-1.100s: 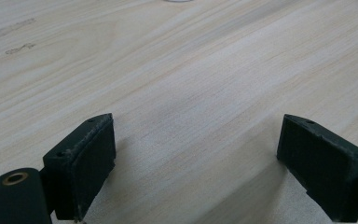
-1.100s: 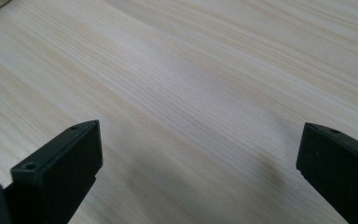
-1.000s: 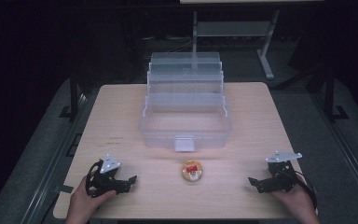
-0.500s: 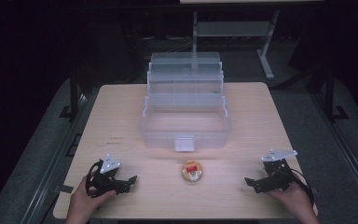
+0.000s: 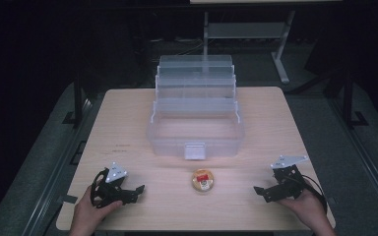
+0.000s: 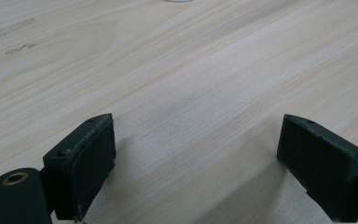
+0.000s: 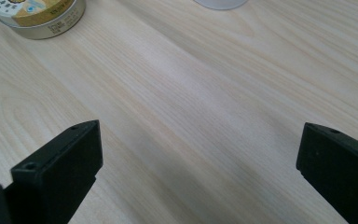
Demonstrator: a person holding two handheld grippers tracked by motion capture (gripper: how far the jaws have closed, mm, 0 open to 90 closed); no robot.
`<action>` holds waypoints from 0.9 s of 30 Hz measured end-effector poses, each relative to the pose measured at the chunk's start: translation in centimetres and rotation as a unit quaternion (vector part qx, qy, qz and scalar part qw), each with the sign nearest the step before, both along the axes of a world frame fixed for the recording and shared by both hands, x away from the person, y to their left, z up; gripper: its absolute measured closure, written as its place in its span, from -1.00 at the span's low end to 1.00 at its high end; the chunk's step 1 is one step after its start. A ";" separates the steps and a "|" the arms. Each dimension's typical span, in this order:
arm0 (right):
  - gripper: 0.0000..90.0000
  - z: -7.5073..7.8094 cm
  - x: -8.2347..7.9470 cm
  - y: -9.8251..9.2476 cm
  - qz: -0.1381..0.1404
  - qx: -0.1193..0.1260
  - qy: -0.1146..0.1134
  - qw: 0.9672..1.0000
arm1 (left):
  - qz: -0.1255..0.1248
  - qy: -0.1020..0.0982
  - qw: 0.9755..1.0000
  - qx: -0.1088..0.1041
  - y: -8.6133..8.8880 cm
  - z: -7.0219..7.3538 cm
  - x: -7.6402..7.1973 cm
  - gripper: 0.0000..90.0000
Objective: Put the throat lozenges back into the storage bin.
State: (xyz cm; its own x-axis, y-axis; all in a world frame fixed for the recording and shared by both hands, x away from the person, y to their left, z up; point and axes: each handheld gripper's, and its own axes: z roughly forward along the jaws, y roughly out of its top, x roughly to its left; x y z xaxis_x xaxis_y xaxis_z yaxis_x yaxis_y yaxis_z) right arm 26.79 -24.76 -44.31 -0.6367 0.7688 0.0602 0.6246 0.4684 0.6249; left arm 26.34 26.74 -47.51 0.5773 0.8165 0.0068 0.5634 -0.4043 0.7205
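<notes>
at the table's point(image 5: 128, 113) near left corner, left gripper point(image 5: 134, 191) low over bare wood, jaws spread wide, nothing held. between the two grippers, small round tin point(image 5: 203, 180) flat on the wood, just in front of the clear tiered box point(image 5: 195, 129) and its latch. off to the right, right gripper point(image 5: 261, 191) wide too, empty, aimed at the tin. low, smooth rim: likely to skid away or toward the box if nudged by one jaw first. could also pinch high and slip off the lid.
</notes>
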 end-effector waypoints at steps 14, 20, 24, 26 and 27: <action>-1.00 0.4 0.4 1.2 0.016 0.002 0.003 1.000 | 0.000 0.000 1.000 0.000 0.0 0.0 0.0 -0.76; -1.00 0.5 0.6 1.9 0.026 0.006 0.005 1.000 | 0.000 0.000 1.000 0.000 0.0 0.0 0.0 -0.77; -1.00 0.5 0.7 2.2 0.032 0.003 0.006 0.999 | 0.000 0.000 1.000 0.000 0.0 0.0 0.0 -0.76; -1.00 0.6 0.7 2.4 0.034 0.003 0.006 0.999 | 0.000 0.000 1.000 -0.001 0.0 0.0 0.0 -0.77; -1.00 0.7 0.8 2.5 0.035 0.004 0.007 0.999 | 0.000 0.000 1.000 0.000 0.0 0.0 0.0 -0.76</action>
